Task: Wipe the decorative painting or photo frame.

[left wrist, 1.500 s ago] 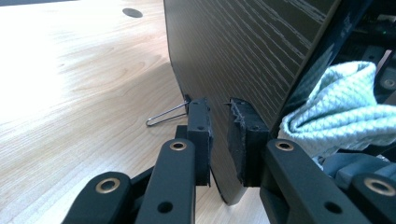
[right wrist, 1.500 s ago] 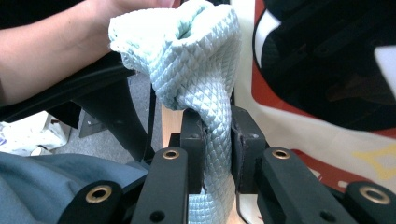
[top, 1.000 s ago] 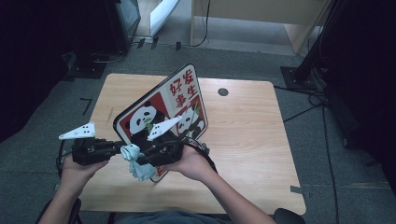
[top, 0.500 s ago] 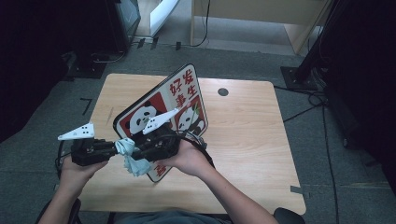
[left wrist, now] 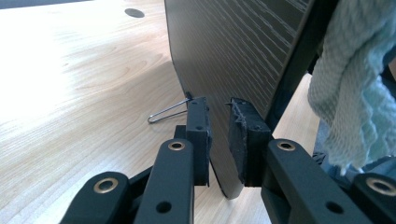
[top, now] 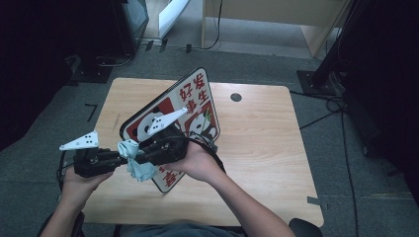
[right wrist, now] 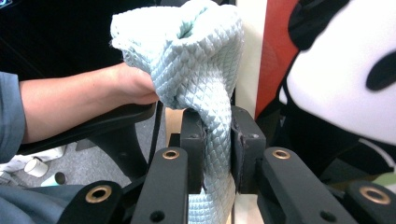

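Right gripper view: right tongs (right wrist: 218,140) clamp 1 pale-blue quilted cloth (right wrist: 196,70), bunched. Left tongs (left wrist: 218,135) pinch 1 panda board's (left wrist: 243,56) edge, upright on desk (left wrist: 70,93).

The high view looks forward and down over the whole counter (top: 257,148). Both gripper views sit close behind their own fingers, sharing the panda board (left wrist: 243,51) and cloth (right wrist: 196,65).

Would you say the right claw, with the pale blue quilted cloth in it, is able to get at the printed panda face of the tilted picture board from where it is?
Probably yes. The right claw, shut on the pale blue quilted cloth, sits right beside the panda picture board, with nothing between them; the left claw grips the board's lower edge.
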A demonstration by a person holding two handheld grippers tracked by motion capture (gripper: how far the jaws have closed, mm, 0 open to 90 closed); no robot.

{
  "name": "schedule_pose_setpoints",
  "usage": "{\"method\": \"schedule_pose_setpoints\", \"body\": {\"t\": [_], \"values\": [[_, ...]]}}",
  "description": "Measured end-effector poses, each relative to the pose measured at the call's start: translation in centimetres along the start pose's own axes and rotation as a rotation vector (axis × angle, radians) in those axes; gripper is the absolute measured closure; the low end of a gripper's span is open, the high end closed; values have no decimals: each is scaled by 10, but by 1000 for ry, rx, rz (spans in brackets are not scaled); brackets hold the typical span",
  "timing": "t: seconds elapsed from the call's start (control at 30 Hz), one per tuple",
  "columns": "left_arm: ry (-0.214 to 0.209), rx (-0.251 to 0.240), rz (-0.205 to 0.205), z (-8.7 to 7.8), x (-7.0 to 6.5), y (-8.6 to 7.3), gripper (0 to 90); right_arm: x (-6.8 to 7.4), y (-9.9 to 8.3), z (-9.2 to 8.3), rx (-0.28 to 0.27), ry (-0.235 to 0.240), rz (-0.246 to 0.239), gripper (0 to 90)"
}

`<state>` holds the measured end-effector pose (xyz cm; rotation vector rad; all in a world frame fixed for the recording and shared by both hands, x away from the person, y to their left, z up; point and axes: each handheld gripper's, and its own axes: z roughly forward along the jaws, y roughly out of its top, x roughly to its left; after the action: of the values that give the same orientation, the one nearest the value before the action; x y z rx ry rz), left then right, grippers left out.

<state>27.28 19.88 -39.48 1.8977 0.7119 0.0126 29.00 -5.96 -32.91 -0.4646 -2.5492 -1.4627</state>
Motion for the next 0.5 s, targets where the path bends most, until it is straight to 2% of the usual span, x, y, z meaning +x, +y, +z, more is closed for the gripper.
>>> {"method": "schedule_pose_setpoints", "body": {"t": [0.5], "values": [[14,-5,-1,-6,-9,-6,786,2,27,-10,-3,6,-30,776]]}}
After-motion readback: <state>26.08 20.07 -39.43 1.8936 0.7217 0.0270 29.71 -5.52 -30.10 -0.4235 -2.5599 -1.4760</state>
